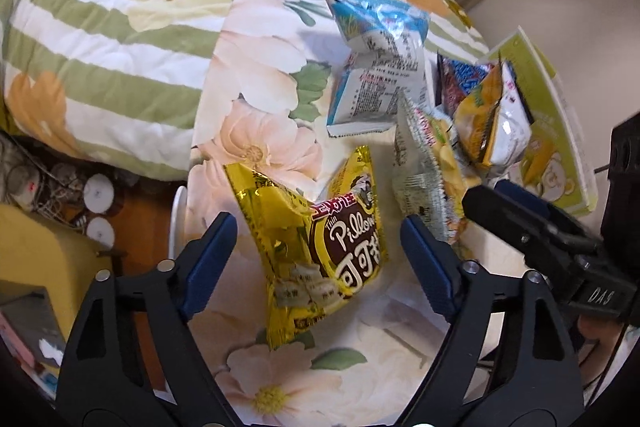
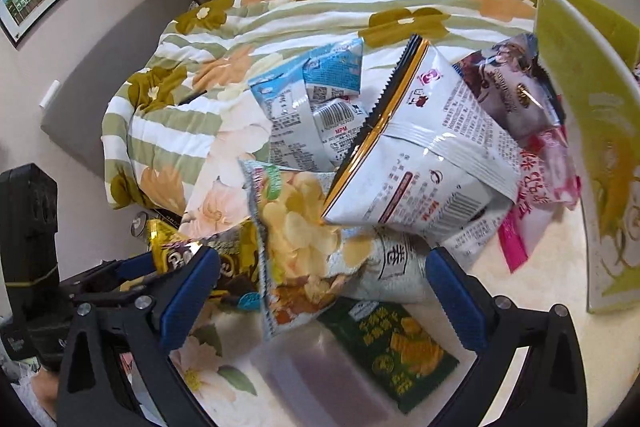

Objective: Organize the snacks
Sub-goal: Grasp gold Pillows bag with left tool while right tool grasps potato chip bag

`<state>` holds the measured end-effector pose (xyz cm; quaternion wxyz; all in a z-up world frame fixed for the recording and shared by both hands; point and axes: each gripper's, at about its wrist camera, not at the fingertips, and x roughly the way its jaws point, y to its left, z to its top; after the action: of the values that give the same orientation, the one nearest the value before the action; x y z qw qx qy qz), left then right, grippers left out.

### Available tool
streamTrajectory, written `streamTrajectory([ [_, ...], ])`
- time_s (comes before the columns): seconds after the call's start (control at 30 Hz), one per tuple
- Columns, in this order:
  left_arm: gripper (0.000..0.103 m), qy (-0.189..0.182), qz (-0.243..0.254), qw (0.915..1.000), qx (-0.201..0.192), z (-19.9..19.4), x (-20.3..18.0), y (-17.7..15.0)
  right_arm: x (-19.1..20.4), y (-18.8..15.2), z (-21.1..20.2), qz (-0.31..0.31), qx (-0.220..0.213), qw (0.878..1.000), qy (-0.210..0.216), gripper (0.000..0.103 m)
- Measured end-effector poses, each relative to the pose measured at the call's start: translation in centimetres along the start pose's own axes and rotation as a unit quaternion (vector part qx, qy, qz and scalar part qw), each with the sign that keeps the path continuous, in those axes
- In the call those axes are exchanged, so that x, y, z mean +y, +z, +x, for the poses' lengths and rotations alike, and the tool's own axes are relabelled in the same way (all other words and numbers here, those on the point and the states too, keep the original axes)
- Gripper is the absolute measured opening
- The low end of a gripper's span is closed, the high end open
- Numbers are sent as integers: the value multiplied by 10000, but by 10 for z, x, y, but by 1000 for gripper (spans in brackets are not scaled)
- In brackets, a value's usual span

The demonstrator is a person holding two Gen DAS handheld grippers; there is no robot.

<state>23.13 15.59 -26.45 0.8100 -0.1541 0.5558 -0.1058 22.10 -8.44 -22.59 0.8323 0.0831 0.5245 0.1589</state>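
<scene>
Left gripper (image 1: pixel 316 235) is straddling the gold bag (image 1: pixel 320 247), jaws wide, pads not touching, lining up a grasp. Right gripper (image 2: pixel 320 267), jaws wide, is bracketing the chip bag (image 2: pixel 304 247) likewise.

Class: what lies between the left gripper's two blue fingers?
In the left wrist view, a gold crinkly snack packet lies between the left gripper pads, untouched.
</scene>
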Motion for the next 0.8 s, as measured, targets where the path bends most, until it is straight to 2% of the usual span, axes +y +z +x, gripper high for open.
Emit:
streamTrajectory([
  [0.27,81,143,225,9995,170,23,-12,0,-7,3,18,27,288,9994,202,102],
  [0.33,78,167,209,9995,159,23,-13,1,-7,3,21,27,341,9991,247,103],
  [0.43,60,450,334,9983,173,26,-14,3,-7,4,25,11,399,9988,275,103],
  [0.8,56,490,431,9974,303,21,-24,-7,-8,8,41,81,568,9977,364,103],
])
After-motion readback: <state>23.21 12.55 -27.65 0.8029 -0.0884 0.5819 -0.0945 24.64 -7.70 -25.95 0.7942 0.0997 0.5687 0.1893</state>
